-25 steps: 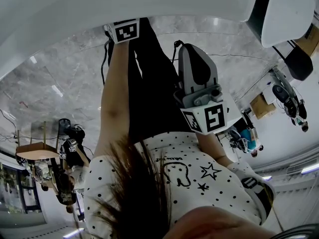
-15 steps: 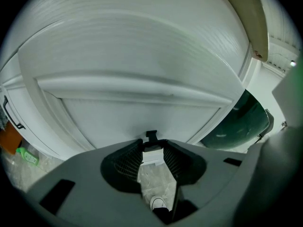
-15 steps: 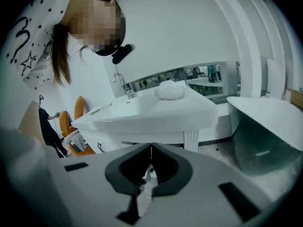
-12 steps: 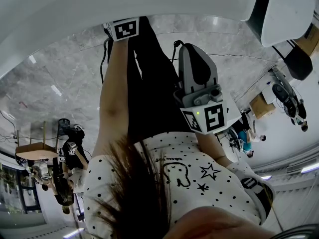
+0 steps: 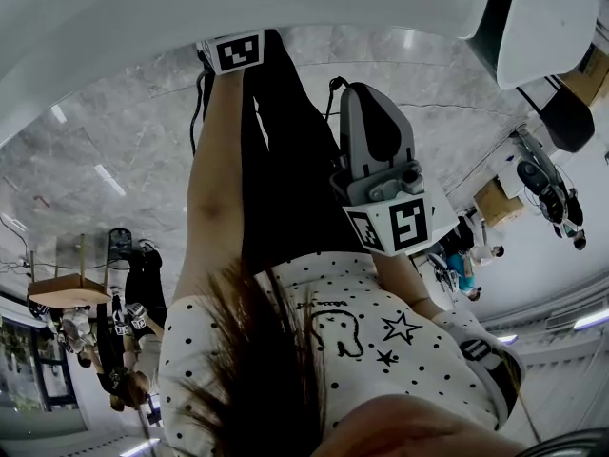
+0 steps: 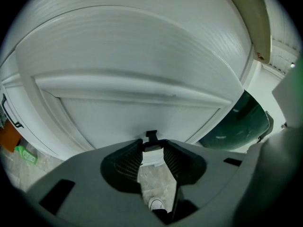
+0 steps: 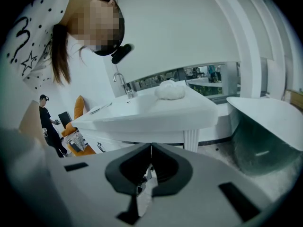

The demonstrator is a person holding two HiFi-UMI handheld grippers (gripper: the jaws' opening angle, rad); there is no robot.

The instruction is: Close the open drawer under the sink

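Left tongs (image 6: 153, 145) at the white drawer (image 6: 142, 103), right tongs (image 7: 151, 148) facing the sink (image 7: 142, 109).

The left tongs are released, with floor and a shoe (image 6: 156, 205) showing through their gap. The panelled drawer front fills the view just ahead of their tips; whether it stands open cannot be told. The right tongs are clenched, tips together, with the sink and its tap (image 7: 121, 82) well ahead of them. Each marker cube (image 5: 400, 225) bears a square black-and-white code. The dotted shirt (image 5: 381, 350) carries printed stars, and its small lettering is unreadable.
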